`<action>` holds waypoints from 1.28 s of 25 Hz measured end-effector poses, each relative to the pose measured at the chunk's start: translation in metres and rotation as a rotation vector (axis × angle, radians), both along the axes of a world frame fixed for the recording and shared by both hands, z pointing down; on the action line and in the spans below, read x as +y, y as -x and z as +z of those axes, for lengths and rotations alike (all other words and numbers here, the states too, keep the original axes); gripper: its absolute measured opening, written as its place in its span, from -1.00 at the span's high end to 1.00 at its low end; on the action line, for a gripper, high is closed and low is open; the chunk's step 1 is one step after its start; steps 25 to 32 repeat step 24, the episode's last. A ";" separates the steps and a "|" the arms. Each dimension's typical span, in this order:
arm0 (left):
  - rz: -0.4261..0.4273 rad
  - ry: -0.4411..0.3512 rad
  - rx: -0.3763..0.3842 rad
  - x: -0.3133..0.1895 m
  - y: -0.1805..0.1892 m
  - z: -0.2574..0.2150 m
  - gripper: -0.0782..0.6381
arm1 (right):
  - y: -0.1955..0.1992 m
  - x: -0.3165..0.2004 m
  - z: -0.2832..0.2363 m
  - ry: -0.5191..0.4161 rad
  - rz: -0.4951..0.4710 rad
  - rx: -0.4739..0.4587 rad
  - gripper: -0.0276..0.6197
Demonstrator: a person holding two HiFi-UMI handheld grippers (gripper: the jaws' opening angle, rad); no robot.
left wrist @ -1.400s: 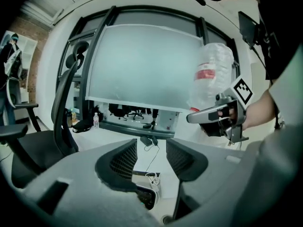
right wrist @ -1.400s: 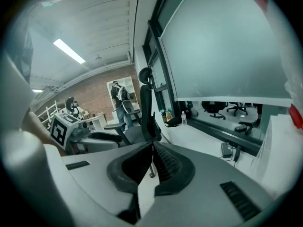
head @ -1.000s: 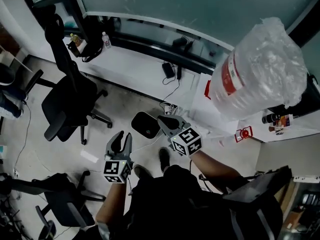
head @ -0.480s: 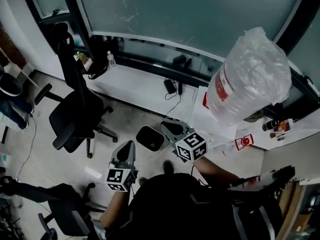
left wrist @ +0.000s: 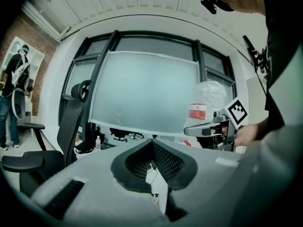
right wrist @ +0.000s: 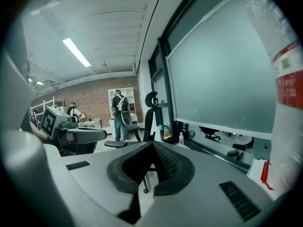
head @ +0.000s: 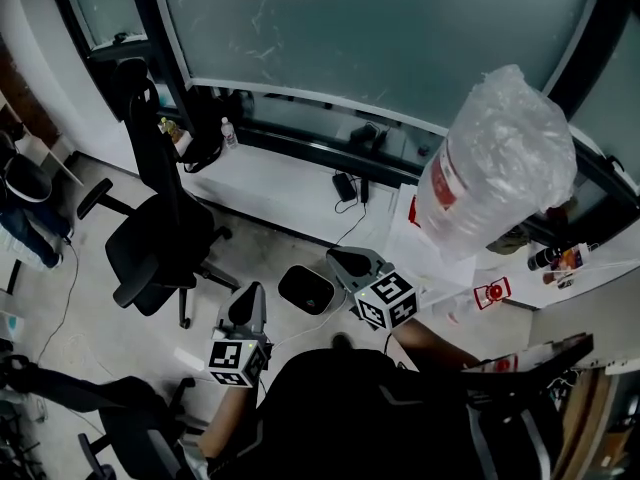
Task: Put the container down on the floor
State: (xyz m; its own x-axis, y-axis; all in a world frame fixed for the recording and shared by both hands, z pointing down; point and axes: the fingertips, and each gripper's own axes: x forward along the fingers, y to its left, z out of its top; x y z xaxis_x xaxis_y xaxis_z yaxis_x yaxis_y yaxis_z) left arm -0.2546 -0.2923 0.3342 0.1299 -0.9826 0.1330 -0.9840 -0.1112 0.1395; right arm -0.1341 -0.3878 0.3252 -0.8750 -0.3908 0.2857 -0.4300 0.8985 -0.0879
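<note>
The container is a big clear water jug with a red label, wrapped in crinkled plastic, standing high at the right of the head view. It also shows in the left gripper view and at the right edge of the right gripper view. My left gripper hangs over the floor, shut and empty, well left of and below the jug. My right gripper is also shut with nothing in it, pointing at the floor short of the jug. Each gripper view shows its own tips meeting: the left gripper and the right gripper.
A black office chair stands on the floor at left, and a dark bin lies between the grippers. A white desk with a small bottle and cables runs along the window. A person stands far off.
My left gripper's jaws have closed from open to shut, empty. Both grippers have drifted slightly right in the head view as the view shifted.
</note>
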 end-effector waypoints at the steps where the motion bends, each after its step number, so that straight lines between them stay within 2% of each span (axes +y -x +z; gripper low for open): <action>1: -0.006 -0.004 0.003 0.001 0.002 0.000 0.75 | 0.001 0.000 -0.001 -0.005 0.000 0.000 0.89; 5: -0.032 -0.012 0.011 0.003 0.008 -0.001 0.75 | 0.005 0.001 -0.004 -0.015 0.002 -0.001 0.89; 8: -0.027 -0.013 -0.063 0.004 0.005 -0.004 0.75 | 0.009 0.002 -0.004 -0.025 -0.003 -0.006 0.89; 10: -0.022 -0.019 -0.084 0.005 0.002 -0.007 0.75 | 0.009 0.001 -0.005 -0.026 -0.002 -0.012 0.89; 19: -0.078 -0.009 -0.074 0.009 0.017 -0.008 0.75 | 0.020 0.006 -0.007 -0.021 -0.017 -0.019 0.89; 32: -0.062 -0.001 -0.058 0.009 0.017 -0.005 0.75 | 0.021 0.006 -0.007 -0.023 -0.024 -0.019 0.89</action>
